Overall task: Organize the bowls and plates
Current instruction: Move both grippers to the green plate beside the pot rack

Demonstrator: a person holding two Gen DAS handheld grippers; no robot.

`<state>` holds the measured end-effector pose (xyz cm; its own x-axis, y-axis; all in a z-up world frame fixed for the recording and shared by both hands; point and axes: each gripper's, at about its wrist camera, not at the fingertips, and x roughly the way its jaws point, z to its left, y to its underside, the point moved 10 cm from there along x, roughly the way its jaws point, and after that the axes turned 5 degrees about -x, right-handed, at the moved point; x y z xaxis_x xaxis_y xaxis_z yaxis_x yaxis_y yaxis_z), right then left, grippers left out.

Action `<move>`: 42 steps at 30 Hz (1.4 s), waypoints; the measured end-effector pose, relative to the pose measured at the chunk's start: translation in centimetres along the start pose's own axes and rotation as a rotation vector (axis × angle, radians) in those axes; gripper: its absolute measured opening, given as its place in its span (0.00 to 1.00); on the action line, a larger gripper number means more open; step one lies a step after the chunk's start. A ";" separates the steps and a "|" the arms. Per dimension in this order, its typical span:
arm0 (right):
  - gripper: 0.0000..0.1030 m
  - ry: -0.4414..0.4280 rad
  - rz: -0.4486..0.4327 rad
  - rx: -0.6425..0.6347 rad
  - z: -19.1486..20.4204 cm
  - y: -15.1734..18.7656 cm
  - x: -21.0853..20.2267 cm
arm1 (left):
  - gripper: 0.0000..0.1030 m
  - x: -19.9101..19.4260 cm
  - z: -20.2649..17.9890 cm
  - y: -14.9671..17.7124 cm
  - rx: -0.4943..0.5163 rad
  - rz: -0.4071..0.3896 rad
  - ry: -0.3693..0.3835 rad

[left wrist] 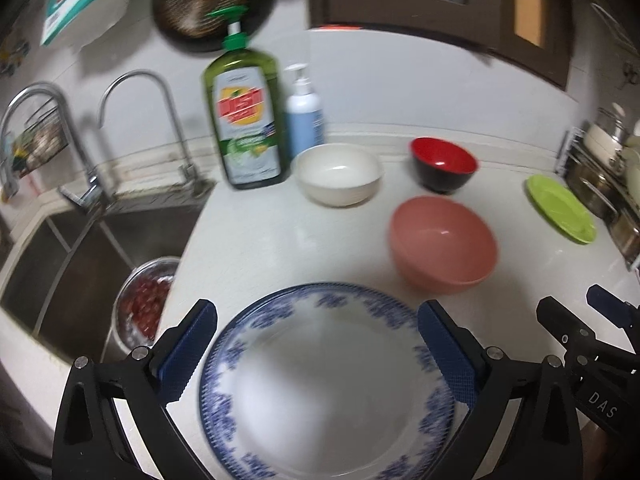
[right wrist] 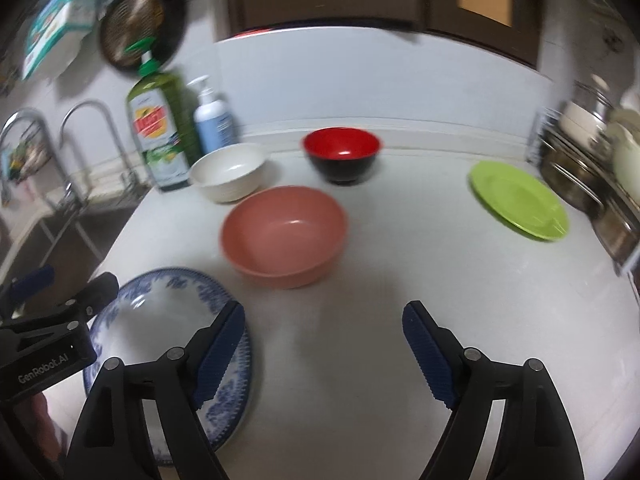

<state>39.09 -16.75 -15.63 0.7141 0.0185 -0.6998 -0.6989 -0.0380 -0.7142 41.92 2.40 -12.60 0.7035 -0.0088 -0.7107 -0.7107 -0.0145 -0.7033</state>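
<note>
On the white counter [right wrist: 380,320] in front of you lies the blue-and-white patterned plate [left wrist: 324,384], flat, close to the near edge and just beside the sink [left wrist: 80,264]. Beyond it sits the pink bowl [right wrist: 284,236], upright and empty; further back stand the white bowl [right wrist: 230,172] and the red-and-black bowl [right wrist: 341,154], apart from each other. Your green plate [right wrist: 520,200] lies well to the right, near a metal rack of pots [right wrist: 592,176].

Readable writing is scarce: "GenRobot.AI" is printed on the body of your left gripper as seen from the right wrist camera, and "DAS" on the body of your right one as seen from the left wrist camera. The label on the green dish-soap bottle [left wrist: 244,120] is too blurred to read, as is that of the white pump bottle [left wrist: 304,116] next to it.

Your left gripper [left wrist: 318,356] is spread wide over the patterned plate, which shows between the blue pads; whether either pad touches its rim you cannot tell. Your right gripper [right wrist: 324,352] is also spread, with only bare counter between the pads; its left finger [right wrist: 220,356] overlaps the plate's right edge in view.
</note>
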 end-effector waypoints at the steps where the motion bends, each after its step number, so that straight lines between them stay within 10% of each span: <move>1: 0.79 0.016 -0.010 0.014 -0.8 -0.1 -0.3 | 0.99 -0.1 -0.5 -0.2 0.010 -0.003 0.008; 42: 0.79 0.388 -0.141 0.278 -30.1 -5.9 -1.8 | 0.99 4.0 -32.6 -11.2 0.283 -0.047 0.301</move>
<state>43.11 -46.62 -9.71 0.7275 -0.3708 -0.5773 -0.5411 0.2073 -0.8150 52.78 -30.10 -7.05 0.6750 -0.3074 -0.6708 -0.6214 0.2533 -0.7414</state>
